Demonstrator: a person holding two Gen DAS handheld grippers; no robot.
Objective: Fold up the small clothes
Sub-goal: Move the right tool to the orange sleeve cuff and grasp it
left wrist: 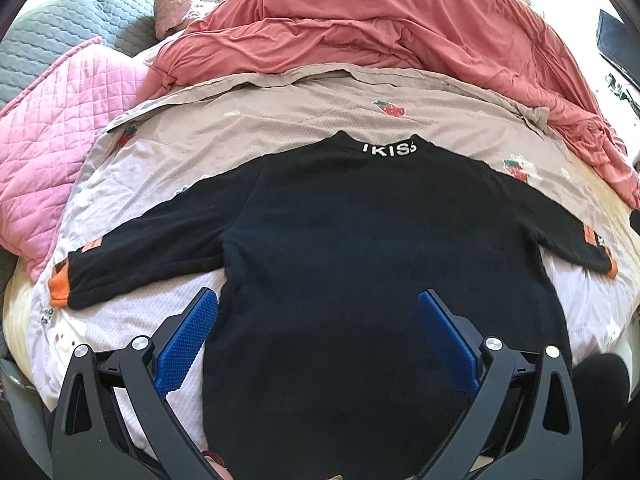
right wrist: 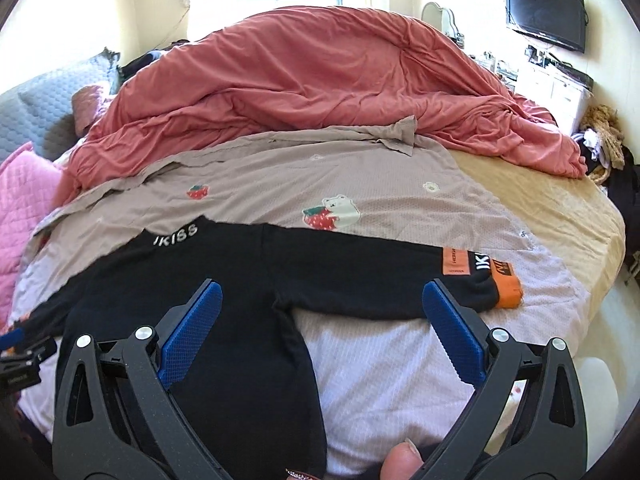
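Observation:
A small black sweater (left wrist: 352, 240) lies flat on the bed, back up, both sleeves spread out, with white lettering on the collar (left wrist: 390, 149) and orange cuffs (left wrist: 60, 286). My left gripper (left wrist: 318, 304) hovers open above the sweater's lower body, nothing between its blue pads (left wrist: 188, 340). In the right wrist view the same sweater (right wrist: 224, 288) stretches its right sleeve to an orange cuff (right wrist: 506, 284). My right gripper (right wrist: 322, 296) is open over the right armpit area, holding nothing. The sweater's hem is hidden below both grippers.
A strawberry-print grey-pink sheet (right wrist: 360, 184) lies under the sweater. A bunched red duvet (right wrist: 312, 80) fills the far side of the bed. Pink quilted pillow (left wrist: 52, 136) at left. A TV (right wrist: 544, 14) and a cluttered white cabinet (right wrist: 560, 88) stand at right. A thumb (right wrist: 402, 462) shows at the bottom.

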